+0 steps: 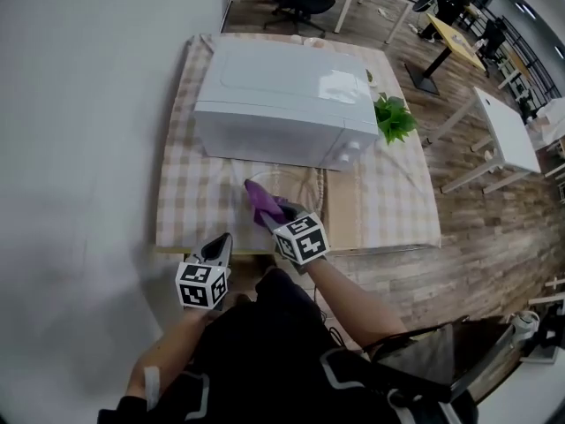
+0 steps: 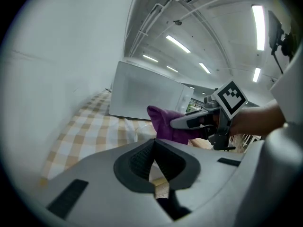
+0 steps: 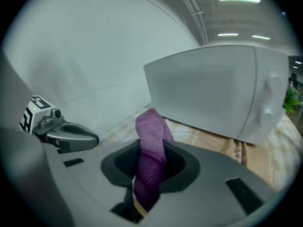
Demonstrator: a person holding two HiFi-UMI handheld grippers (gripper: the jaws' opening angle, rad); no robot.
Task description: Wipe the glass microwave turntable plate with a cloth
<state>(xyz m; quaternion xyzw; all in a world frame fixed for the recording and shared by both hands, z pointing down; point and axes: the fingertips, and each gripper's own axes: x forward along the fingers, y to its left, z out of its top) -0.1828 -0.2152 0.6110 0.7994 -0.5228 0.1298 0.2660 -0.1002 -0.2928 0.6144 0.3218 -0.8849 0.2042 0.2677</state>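
The right gripper [image 1: 279,212] clamps a purple cloth [image 1: 259,198] over what seems to be the glass plate [image 1: 305,186], near the microwave [image 1: 282,104]. The left gripper [image 1: 218,247] hangs closed and empty.

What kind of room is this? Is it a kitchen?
Probably an open office, not a kitchen: black office chairs and white desks stand on the wood floor, strip lights run along the ceiling, and the microwave just sits on a cloth-covered table.

Bright, even light falls from ceiling strip lamps [image 2: 177,43] at one o'clock. Glare sits on the microwave [image 1: 282,95] top. Both gripper views bend toward black, rounded edges, and the near housings blur.
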